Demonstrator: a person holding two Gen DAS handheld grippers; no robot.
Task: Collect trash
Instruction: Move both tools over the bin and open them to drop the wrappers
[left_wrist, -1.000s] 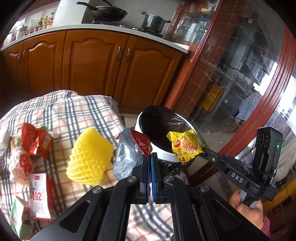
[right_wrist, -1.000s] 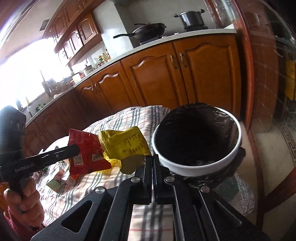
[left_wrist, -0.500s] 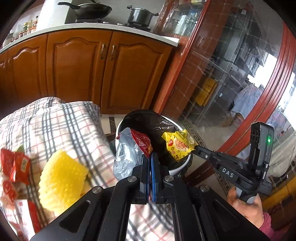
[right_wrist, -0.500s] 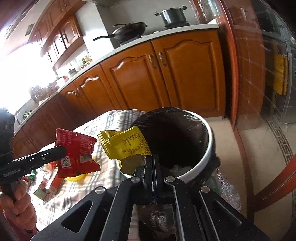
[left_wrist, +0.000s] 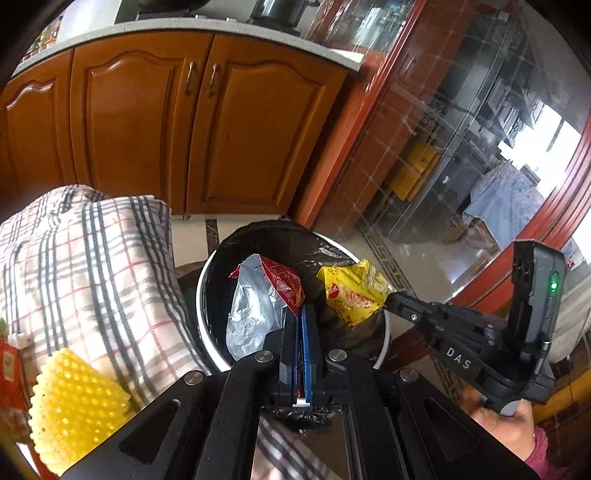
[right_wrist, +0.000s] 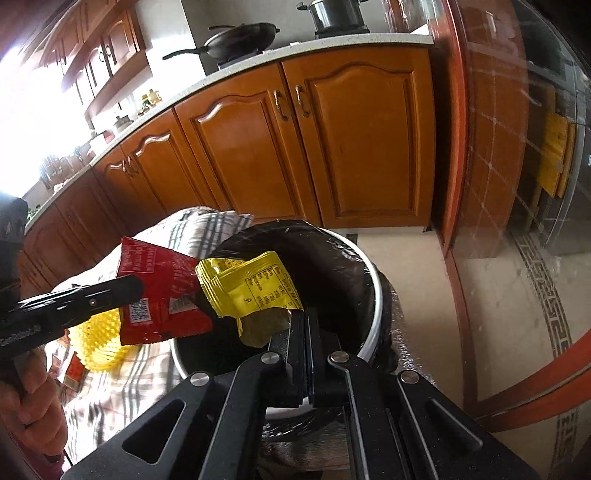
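Over the bin's (left_wrist: 207, 332) white rim, just off the table's (left_wrist: 92, 258) checked-cloth edge, I'm holding the left gripper (left_wrist: 301, 314) clamped on the red wrapper (left_wrist: 266, 295) & the right gripper (right_wrist: 304, 321) on the yellow wrapper (right_wrist: 251, 291), so both should drop inside w/o missing.

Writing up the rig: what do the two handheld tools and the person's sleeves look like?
Both tools are matte black with silver pivot bolts. Left tool has blue pads. Right tool reads "DAS" in white and carries a black box with a green light. Dark pink sleeve cuff on the right.
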